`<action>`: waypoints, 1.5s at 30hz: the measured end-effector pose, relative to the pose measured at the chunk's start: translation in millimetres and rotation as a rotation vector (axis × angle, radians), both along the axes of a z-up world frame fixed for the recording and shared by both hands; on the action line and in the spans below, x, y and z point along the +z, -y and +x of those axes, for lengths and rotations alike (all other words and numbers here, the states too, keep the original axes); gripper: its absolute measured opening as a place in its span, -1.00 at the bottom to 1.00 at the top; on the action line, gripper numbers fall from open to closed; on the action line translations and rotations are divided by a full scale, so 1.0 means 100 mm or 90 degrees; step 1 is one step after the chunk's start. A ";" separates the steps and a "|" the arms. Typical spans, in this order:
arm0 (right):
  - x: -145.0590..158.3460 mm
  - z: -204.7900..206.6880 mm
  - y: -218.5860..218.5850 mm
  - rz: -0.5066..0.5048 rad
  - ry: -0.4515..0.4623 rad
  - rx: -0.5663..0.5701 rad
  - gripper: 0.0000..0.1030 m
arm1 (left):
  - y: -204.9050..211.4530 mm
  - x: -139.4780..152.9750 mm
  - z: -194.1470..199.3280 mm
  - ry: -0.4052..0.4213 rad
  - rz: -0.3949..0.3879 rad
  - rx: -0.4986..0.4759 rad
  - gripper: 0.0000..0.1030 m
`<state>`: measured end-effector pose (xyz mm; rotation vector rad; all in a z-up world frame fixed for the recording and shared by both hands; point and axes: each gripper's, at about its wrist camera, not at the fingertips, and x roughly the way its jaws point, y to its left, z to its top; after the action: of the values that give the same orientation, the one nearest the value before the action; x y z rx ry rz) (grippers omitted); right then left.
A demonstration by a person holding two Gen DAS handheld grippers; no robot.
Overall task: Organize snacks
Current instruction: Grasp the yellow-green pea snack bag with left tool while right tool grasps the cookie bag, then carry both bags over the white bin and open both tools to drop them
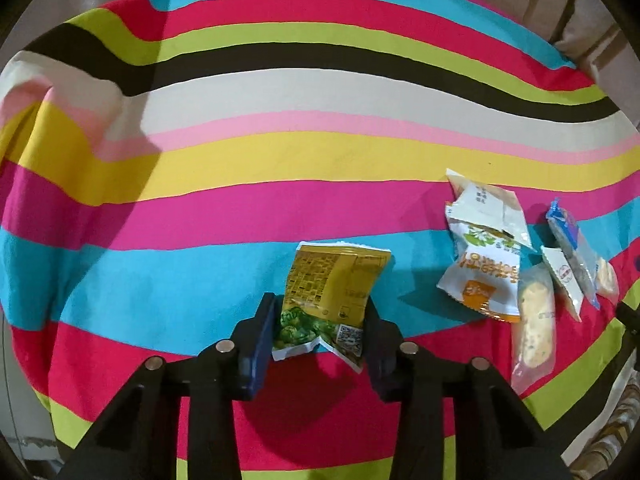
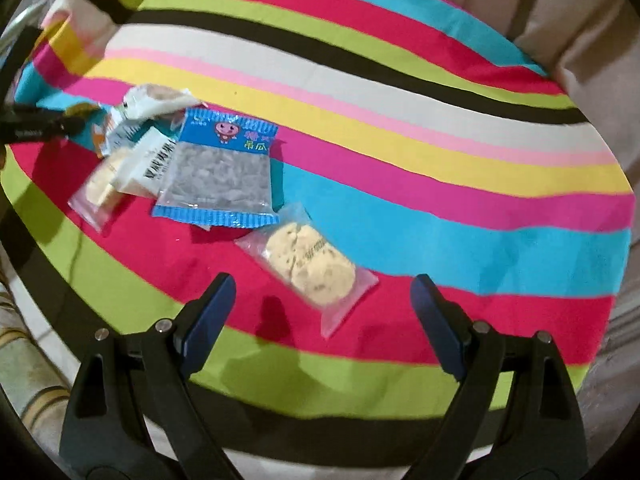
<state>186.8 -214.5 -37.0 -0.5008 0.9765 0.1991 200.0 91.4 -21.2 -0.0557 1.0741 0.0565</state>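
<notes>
Both tools sit nearest: your left tool (image 1: 320,332) is clamping the yellow snack bag (image 1: 332,288) by its sides, prob. to carry it over the striped cloth (image 1: 280,92) w/ the counter beneath. Your right tool (image 2: 324,308) is hanging released, lining up on the clear cookie packet (image 2: 310,266), apart from the snack pile (image 2: 160,152).

Striped cloth under indoor light

A bright striped cloth (image 1: 304,92) covered the worktop, rumpled at its far left corner; beige curtains (image 2: 568,8) hung behind it, and patterned flooring (image 1: 612,432) showed past the near edge, with hard shadows falling.
</notes>
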 end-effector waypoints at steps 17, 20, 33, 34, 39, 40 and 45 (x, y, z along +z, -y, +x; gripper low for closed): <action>-0.21 0.31 -0.02 0.060 -0.054 0.023 -0.19 | 0.42 0.31 -0.38 0.052 0.033 -0.011 -0.34; -0.20 0.25 0.01 0.058 -0.054 0.009 -0.22 | 0.52 0.38 -0.46 0.061 0.030 -0.015 -0.34; 0.05 -0.43 0.38 0.115 -0.024 -0.076 -0.23 | 0.99 0.50 -0.73 0.077 0.018 -0.060 -0.34; 0.07 -0.51 0.42 0.119 -0.019 -0.084 -0.23 | 1.03 0.51 -0.76 0.078 0.016 -0.065 -0.34; 0.19 -0.76 0.54 0.138 -0.004 -0.121 -0.23 | 1.25 0.55 -0.87 0.082 0.014 -0.088 -0.34; 0.20 -0.82 0.57 0.141 -0.001 -0.129 -0.23 | 1.28 0.56 -0.89 0.083 0.014 -0.093 -0.34; 0.30 -1.04 0.69 0.158 0.019 -0.168 -0.23 | 1.52 0.61 -1.00 0.086 0.005 -0.123 -0.34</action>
<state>83.1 -283.5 -7.1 -0.1447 0.9632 0.0732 100.0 -60.6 39.3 0.0506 0.9397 -0.1164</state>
